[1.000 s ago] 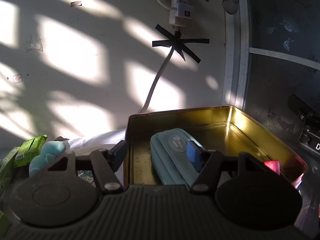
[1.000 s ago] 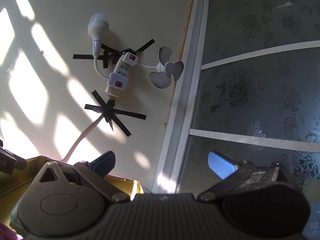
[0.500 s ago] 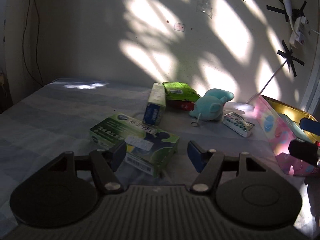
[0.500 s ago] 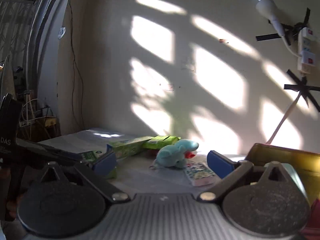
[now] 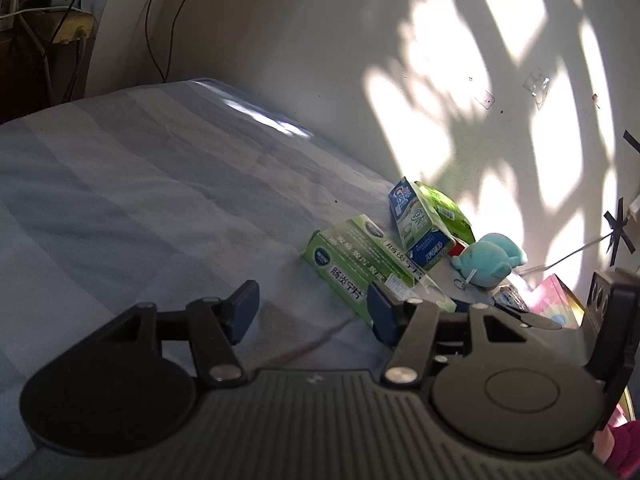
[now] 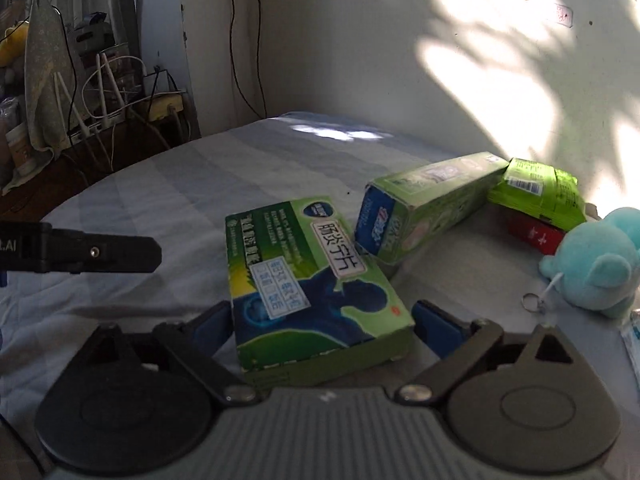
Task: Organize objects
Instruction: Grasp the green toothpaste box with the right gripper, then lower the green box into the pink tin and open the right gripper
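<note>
Right hand-held gripper [image 6: 322, 322], angled downward, jaws closing, straddles the green box [image 6: 308, 280].

A: Light? Hard sun patches on the wall [image 5: 460, 92], blown out white in both views, w/ soft leafy shadows across them.

B: And lower down?

A: Dim. The bed cover [image 5: 140, 200] sits mostly in shade, bluish-grey; one small bright streak near its far edge. The green box [image 6: 312, 280] stays readable but slightly soft, print smeared, prob. motion blur. The teal plush [image 6: 600, 264] is soft too.

B: Edges?

A: Strong fisheye bend; the bed's edge curves, corners go dark. Left wrist view is sharper overall. Black tongs bodies in the foreground are near silhouette, little detail. Far left clutter in the right wrist view is murky.
</note>
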The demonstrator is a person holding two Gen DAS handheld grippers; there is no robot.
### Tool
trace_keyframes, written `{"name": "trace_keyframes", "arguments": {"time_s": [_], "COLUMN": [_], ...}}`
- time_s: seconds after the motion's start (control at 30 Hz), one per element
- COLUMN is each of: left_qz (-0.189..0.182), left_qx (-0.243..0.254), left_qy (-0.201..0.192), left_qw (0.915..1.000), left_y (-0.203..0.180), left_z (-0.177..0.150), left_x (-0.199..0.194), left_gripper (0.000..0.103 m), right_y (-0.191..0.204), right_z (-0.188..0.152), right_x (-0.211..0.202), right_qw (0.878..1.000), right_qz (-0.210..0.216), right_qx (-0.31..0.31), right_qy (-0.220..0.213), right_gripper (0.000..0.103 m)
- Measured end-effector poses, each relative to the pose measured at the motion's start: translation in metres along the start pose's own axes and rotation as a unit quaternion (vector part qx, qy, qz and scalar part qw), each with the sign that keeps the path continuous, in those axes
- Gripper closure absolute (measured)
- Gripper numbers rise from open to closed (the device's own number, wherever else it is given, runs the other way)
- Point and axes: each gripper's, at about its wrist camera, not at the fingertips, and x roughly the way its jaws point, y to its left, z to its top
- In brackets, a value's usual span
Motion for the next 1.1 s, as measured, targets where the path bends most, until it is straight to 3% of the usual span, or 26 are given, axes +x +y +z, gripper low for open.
{"name": "trace_keyframes", "arguments": {"time_s": [0.17,0.33,0.5,0.6,0.73,0.87,0.97,1.1], "left_qz": [-0.049,-0.105,-0.108,-0.133,-0.184,-0.234,-0.255,-0.273], "left_qx": [0.018,0.045,0.095,0.108,0.149,0.206,0.232,0.249], "left_qy": [0.038,0.104,0.109,0.098,0.07,0.048,0.053,0.096], "left_qw": [0.9979,0.9879,0.9835,0.9802,0.969,0.9491,0.9371,0.9242], "left_y": [-0.021,-0.055,-0.102,-0.13,-0.187,-0.258,-0.298,-0.346], "left_z": [-0.007,-0.036,-0.06,-0.056,-0.039,-0.034,-0.044,-0.065], "left_x": [0.01,0.023,0.022,0.019,0.011,0.017,0.036,0.069], "left_gripper": [0.044,0.049,0.048,0.049,0.049,0.049,0.048,0.049], "right_y": [0.015,0.011,0.001,-0.008,-0.024,-0.053,-0.084,-0.124], "right_z": [-0.034,-0.074,-0.103,-0.106,-0.098,-0.096,-0.102,-0.115], "right_x": [-0.042,-0.091,-0.124,-0.146,-0.191,-0.229,-0.247,-0.258], "right_qw": [1.0,0.997,0.993,0.987,0.97,0.945,0.931,0.915], "right_qz": [-0.029,-0.051,-0.072,-0.094,-0.155,-0.23,-0.269,-0.322], "right_qx": [0.002,0.047,0.082,0.1,0.09,0.088,0.112,0.138], "right_qy": [-0.003,-0.017,-0.039,-0.081,-0.163,-0.216,-0.22,-0.199], "right_gripper": [0.013,0.013,0.017,0.017,0.018,0.018,0.018,0.017]}}
